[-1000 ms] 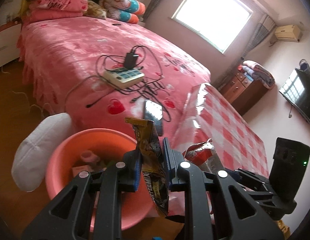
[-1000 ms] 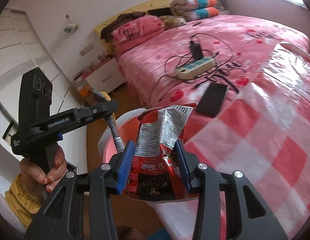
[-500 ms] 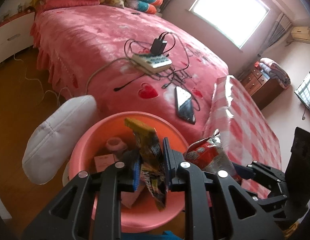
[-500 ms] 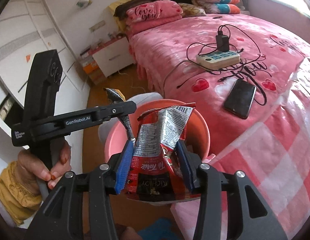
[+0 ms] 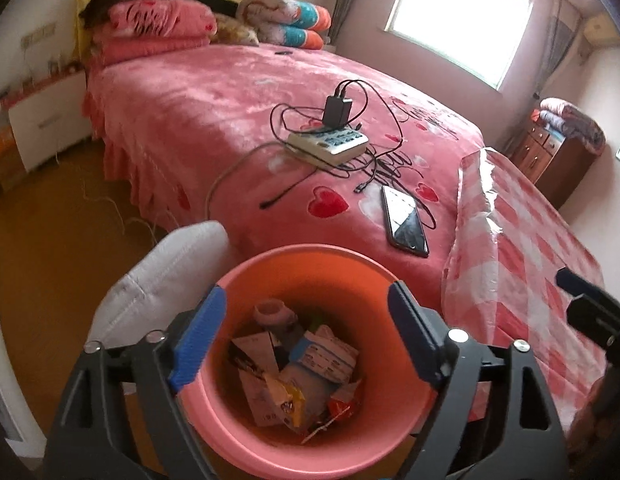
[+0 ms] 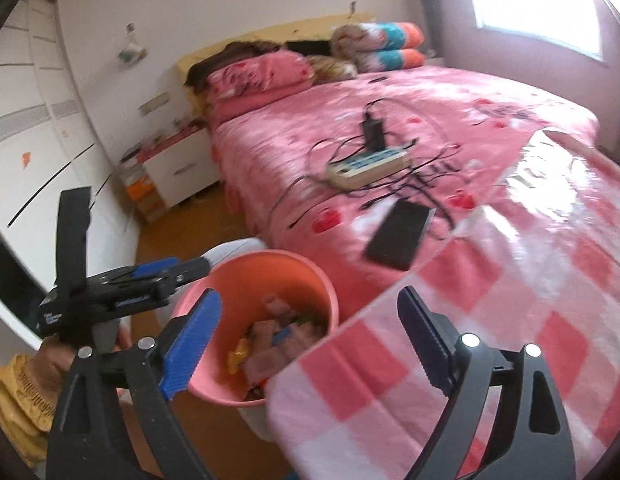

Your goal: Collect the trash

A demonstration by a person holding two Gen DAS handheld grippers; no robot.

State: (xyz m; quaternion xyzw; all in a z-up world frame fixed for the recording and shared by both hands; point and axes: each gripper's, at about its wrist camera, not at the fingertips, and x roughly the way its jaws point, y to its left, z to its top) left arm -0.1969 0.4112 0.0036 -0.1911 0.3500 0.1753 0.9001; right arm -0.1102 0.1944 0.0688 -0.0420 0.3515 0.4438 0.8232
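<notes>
At the bottom of both views the left tool (image 5: 305, 328) and right tool (image 6: 310, 340), jaws just opened wide and empty, are hanging over the pink bin (image 5: 269, 432) where the wrappers (image 5: 293, 396) are lying, beside the bed (image 5: 213, 112) behind.

I am in a home bedroom: a bed (image 5: 237, 120) under a pink heart-print blanket fills the room, pillows (image 5: 161, 24) at its far end, a white nightstand (image 5: 45, 120) far left, a window (image 5: 462, 20) far right.
</notes>
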